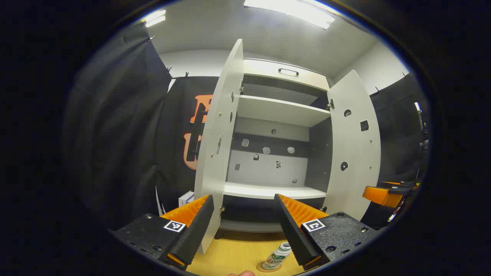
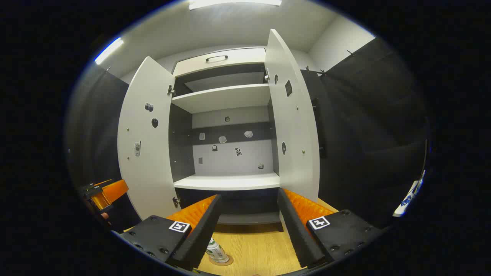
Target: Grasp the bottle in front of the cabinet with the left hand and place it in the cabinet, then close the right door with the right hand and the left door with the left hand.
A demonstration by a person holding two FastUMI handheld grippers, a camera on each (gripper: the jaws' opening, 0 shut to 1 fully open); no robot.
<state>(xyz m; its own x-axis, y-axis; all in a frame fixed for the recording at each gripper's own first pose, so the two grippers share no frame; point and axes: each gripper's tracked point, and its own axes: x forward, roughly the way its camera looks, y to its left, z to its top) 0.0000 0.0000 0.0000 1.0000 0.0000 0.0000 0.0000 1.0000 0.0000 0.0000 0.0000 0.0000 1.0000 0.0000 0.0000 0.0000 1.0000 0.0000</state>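
Task just starting: bottle (image 1: 278, 256) standing on table (image 1: 238, 253) before cabinet (image 1: 276, 115), both doors hanging open. Left gripper (image 1: 243, 226) and right gripper (image 2: 247, 226) gaping wide, holding nothing. Everything remaining.

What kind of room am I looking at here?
Probably a staged recording booth, not a real home: black cloth hangs as walls around a lone white cabinet with both doors open, and a small bottle stands on the wooden table.

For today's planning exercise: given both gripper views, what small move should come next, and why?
Probably lower the open left gripper onto the bottle. It stands ungrasped on the wooden table before the cabinet, whose doors are open.
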